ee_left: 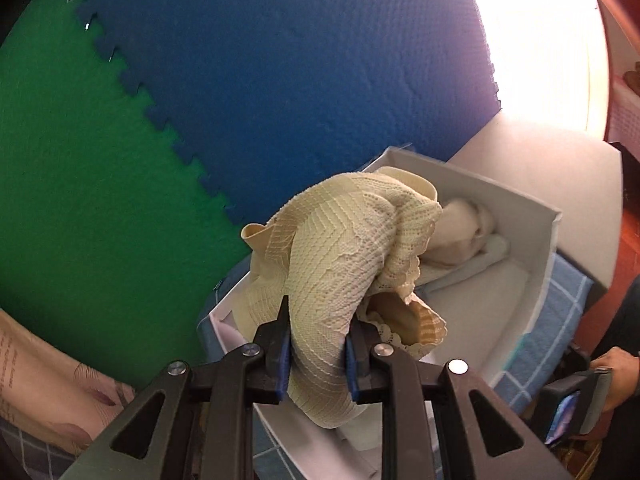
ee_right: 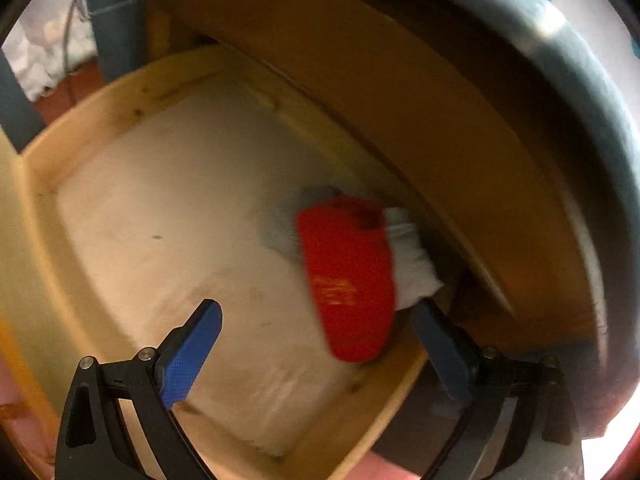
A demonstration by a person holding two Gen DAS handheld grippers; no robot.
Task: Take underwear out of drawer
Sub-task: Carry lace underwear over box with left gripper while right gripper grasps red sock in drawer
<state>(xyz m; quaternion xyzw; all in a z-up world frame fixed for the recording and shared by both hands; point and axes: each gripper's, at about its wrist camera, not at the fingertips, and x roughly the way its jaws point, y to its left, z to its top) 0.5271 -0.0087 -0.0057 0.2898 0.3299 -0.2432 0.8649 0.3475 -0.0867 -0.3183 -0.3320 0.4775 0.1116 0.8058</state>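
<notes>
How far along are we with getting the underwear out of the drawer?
Done: pale garments already lie in the white box. In hand: the left gripper is clamped on cream lace underwear above that box. Left: a red garment and a white one remain in the wooden drawer, ahead of the open right gripper.

Left gripper (ee_left: 316,340) clamped on cream lace underwear (ee_left: 340,264), right over a white box (ee_left: 536,216)

The fabric bunches up past the blue pads; more pale clothes (ee_left: 464,232) sit in the box; blue foam mat (ee_left: 280,64) and green foam mat (ee_left: 76,184) interlock behind; a hand (ee_left: 616,376) at the right edge.
</notes>
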